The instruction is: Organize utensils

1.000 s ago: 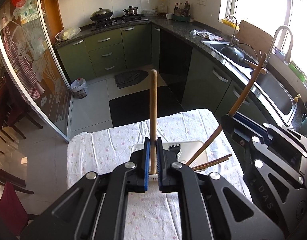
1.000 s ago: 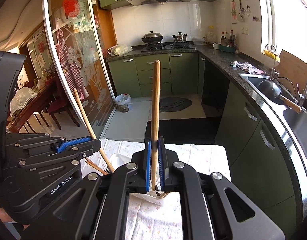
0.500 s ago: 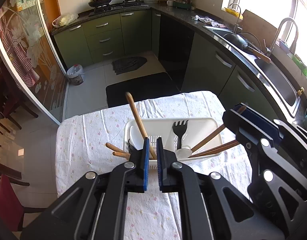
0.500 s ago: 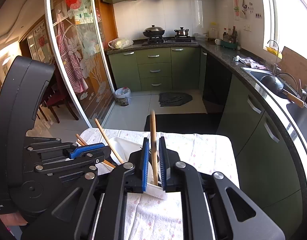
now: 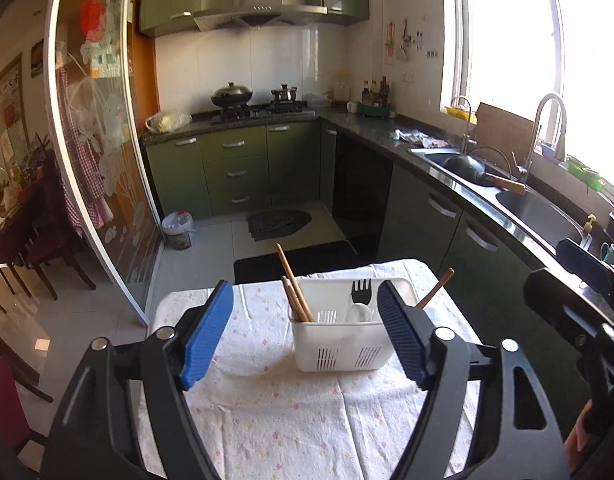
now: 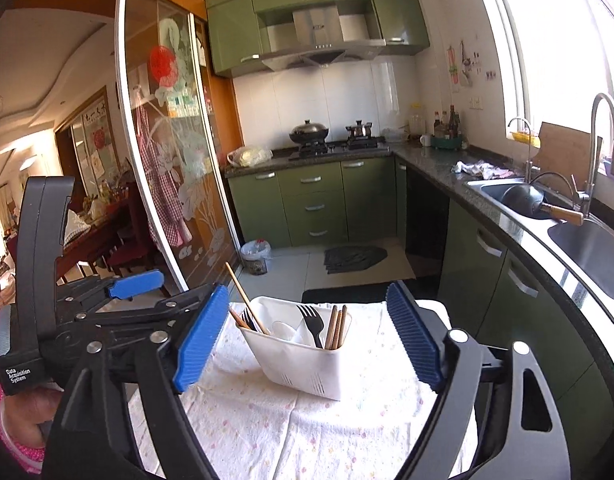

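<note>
A white plastic utensil caddy (image 5: 339,344) stands on the cloth-covered table (image 5: 287,420); it also shows in the right wrist view (image 6: 303,364). It holds wooden chopsticks (image 5: 295,292) at its left end, a black fork (image 5: 361,292) and a white spoon (image 5: 357,314) in the middle, and another wooden stick (image 5: 435,290) at the right. In the right wrist view the chopsticks (image 6: 335,332) and the fork (image 6: 313,322) stand in the caddy. My left gripper (image 5: 305,336) is open and empty, short of the caddy. My right gripper (image 6: 307,336) is open and empty too.
The other gripper's black body sits at the right edge (image 5: 579,320) in the left wrist view and at the left (image 6: 67,312) in the right wrist view. Green cabinets (image 5: 235,168), a sink counter (image 5: 507,196) and a glass sliding door (image 5: 99,160) surround the table.
Both grippers let go of their wooden chopsticks, opened wide and drew back from the caddy. The chopsticks now stand in the caddy.
</note>
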The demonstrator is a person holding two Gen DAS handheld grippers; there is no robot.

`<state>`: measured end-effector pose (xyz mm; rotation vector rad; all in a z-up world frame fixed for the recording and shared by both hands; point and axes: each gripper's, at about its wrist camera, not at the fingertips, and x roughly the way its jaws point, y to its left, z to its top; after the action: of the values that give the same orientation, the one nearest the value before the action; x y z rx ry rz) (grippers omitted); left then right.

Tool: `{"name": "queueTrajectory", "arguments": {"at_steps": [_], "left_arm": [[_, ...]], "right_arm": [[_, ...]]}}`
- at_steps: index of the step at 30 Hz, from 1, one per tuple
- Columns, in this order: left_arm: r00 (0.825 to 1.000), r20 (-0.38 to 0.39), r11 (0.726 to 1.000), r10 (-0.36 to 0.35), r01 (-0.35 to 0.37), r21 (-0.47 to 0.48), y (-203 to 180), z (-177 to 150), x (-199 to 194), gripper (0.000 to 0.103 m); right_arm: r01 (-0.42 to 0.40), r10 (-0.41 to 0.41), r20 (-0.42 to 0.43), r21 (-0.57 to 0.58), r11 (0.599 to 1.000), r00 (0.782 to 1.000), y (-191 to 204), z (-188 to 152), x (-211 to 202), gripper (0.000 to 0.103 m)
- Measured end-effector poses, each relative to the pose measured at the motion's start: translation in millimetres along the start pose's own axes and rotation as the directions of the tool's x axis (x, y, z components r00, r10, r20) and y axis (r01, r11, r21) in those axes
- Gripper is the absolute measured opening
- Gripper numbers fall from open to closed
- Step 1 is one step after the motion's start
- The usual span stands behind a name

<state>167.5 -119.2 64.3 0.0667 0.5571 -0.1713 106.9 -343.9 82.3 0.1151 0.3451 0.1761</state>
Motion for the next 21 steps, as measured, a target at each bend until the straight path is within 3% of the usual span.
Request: {"name": "queueTrajectory", "arguments": {"at_steps": [1, 5, 9, 16, 21], "left_arm": [[1.000, 0.021, 1.000, 0.006, -0.006, -0.016, 2.8, -3.3, -11.5, 0.082], [0.996, 0.083, 0.999, 0.038, -0.035, -0.039, 11.3, -25.5, -51.1, 0.091], [0.993, 0.093, 0.997, 0.066, -0.061, -0.056, 20.9, -60.3, -78.2, 0.096], [0.980, 0.125, 0.984, 0.157, -0.144, -0.108, 41.0, -127.2, -108.8, 0.096], [0.975, 0.102, 0.978, 0.196, -0.187, -0.095, 45.9, -157.6, -113.6, 0.096]], "right_arm": [[0.006, -0.006, 0.026, -0.003, 1.000, 1.000, 0.6, -2.8, -14.2, 0.099], [0.025, -0.022, 0.095, -0.031, 0.999, 0.995, 6.2, -24.4, -62.8, 0.099], [0.029, -0.024, 0.092, -0.057, 0.998, 0.995, 12.7, -52.1, -95.4, 0.099], [0.092, -0.086, 0.102, -0.055, 0.994, 0.991, 22.0, -107.3, -130.0, 0.099], [0.111, -0.110, 0.069, -0.015, 0.994, 0.992, 22.2, -151.1, -133.6, 0.099]]}}
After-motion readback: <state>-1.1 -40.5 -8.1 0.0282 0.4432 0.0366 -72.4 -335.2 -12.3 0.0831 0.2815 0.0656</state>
